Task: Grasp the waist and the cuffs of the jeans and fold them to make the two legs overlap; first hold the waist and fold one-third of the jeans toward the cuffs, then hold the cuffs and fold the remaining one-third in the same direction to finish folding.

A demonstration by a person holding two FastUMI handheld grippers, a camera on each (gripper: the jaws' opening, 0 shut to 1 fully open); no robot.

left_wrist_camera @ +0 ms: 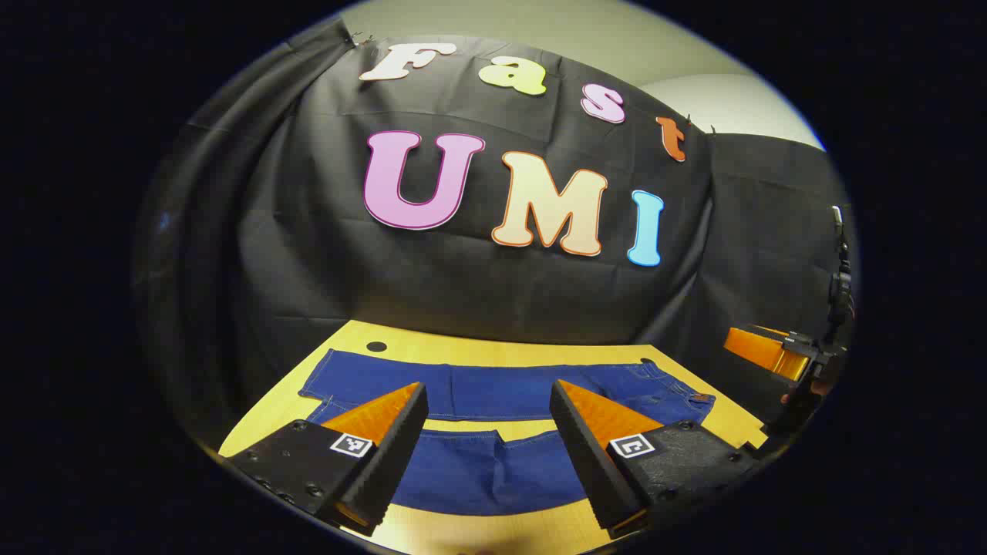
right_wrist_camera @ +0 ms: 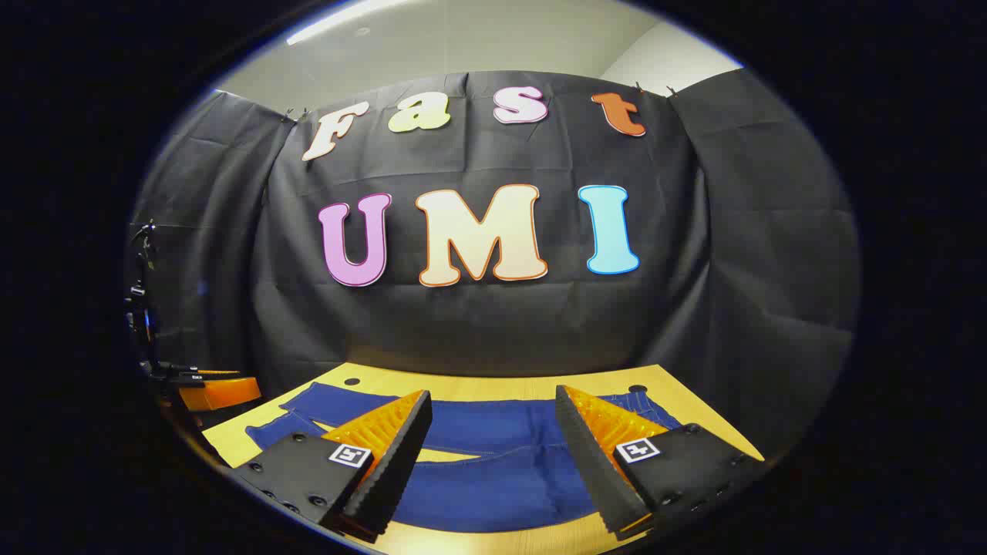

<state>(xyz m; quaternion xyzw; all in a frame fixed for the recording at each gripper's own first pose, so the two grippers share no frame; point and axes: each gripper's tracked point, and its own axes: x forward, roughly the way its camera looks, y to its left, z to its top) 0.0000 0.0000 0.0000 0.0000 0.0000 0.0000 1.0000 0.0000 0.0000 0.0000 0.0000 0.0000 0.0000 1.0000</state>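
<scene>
Jeans [left_wrist_camera: 501, 389] spread flat on the bench [left_wrist_camera: 493, 353], legs apart

Left tool [left_wrist_camera: 487, 416] and right tool [right_wrist_camera: 493, 422] hang wide above them, holding nothing. Left gripper view catches the right tool at 3 o'clock; right gripper view, the left at 9. No readable label.

Jeans [left_wrist_camera: 493, 389]: near leg partly hidden behind both fingers of the left gripper [left_wrist_camera: 487, 420], its lower edge cut off at the view's rim. Right gripper view: jeans' [right_wrist_camera: 493, 462] cuff end partly hidden by the far gripper [right_wrist_camera: 208, 393]; waist end behind a finger [right_wrist_camera: 609, 432].
</scene>
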